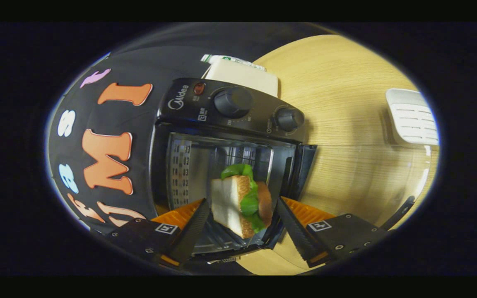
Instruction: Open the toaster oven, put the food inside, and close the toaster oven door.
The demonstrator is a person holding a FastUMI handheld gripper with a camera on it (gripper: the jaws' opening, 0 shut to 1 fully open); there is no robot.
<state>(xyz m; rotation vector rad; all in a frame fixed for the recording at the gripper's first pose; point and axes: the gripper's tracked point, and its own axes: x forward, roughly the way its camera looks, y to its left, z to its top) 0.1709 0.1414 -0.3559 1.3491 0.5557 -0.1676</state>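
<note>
Oven (230, 124) door (367, 174) is open, swung flat onto the table (346, 82). Sandwich (240, 203) sits between the fingers at the oven mouth, looks like it's on the rack already. Gripper (242, 225) is spread wide w/ gaps both sides, not gripping it. Judging by that: opening done, food prob placed; left: back out & close door.

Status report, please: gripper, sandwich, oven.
Gripper open, fingers either side of sandwich, not pressing. Sandwich standing on edge at the mouth of the oven. Oven door open. Nothing in the way.
</note>
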